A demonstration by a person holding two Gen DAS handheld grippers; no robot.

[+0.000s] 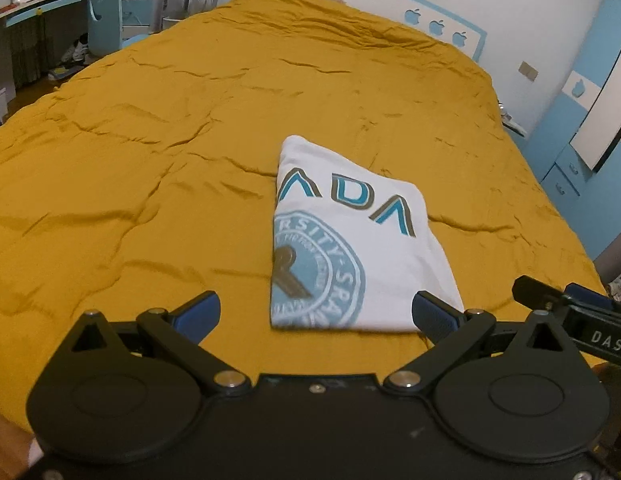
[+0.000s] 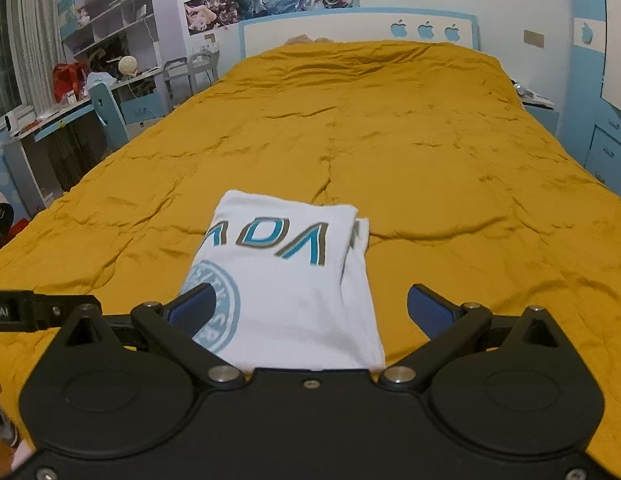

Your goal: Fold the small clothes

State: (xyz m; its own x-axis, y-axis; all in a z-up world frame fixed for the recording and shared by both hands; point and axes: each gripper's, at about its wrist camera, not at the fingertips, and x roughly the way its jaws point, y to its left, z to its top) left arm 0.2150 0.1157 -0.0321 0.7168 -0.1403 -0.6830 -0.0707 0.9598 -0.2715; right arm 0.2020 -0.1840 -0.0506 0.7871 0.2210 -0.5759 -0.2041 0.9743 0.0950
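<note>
At the lower left of the left wrist view, the left gripper (image 1: 316, 314) has its blue-padded jaws spread wide and holds nothing. The folded white T-shirt (image 1: 350, 248) lies flat at center frame on the mustard bedspread (image 1: 150, 160). In the right wrist view, the right gripper (image 2: 310, 308) likewise gapes empty, fingers either side of the shirt's near end.

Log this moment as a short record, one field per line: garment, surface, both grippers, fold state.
garment: white T-shirt with blue and brown lettering and a round blue seal print
surface: mustard-yellow bedspread, wrinkled
fold state: T-shirt lies folded into a compact rectangle, print side up
left gripper: open, holding nothing, at the T-shirt's near edge
right gripper: open, holding nothing, fingers either side of the T-shirt's near end
backdrop: blue-and-white headboard
</note>
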